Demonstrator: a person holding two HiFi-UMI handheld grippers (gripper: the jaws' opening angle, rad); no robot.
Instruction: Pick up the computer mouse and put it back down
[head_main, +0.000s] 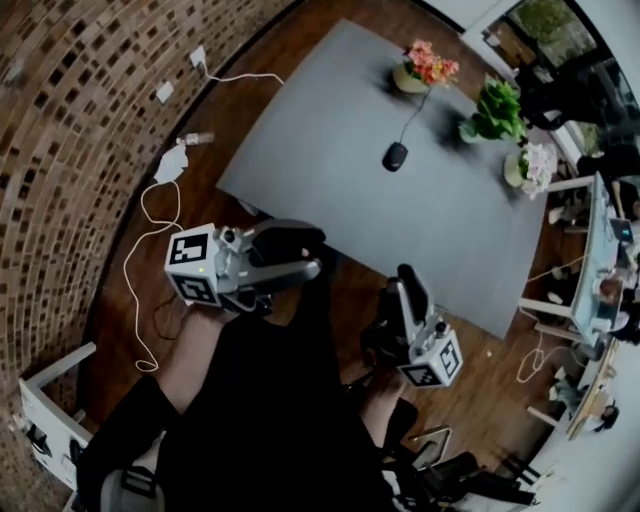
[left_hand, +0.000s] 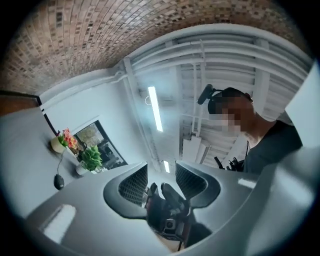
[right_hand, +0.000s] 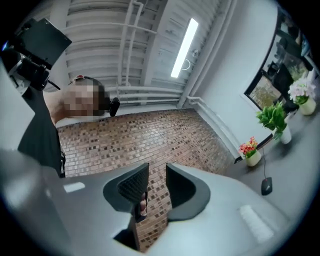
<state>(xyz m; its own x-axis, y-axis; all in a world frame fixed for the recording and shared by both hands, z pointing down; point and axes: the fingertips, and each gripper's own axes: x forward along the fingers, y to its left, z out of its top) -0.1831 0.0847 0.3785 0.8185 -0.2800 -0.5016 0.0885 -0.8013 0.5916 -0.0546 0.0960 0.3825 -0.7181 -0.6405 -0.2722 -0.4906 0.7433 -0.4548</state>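
Where the table runs away from both tools, its grey top fills the ground ahead of them.

Left gripper: held by the table's near edge, marker cube toward the person. Jaws apart, nothing between the pads.

Right gripper: beside the left one, also at the near edge. Jaws apart and empty, brick wall showing through the gap.

Three pots stand well beyond both tools at the table's far side: green plant, pink-orange flowers, pale flowers.

Mouse: flat on the table, well ahead of both grippers, touched by neither, between them and the pots. It sits far left of the left gripper's jaws and far right of the right gripper's.

Its cord runs away from the tools toward the pink-orange flowers.
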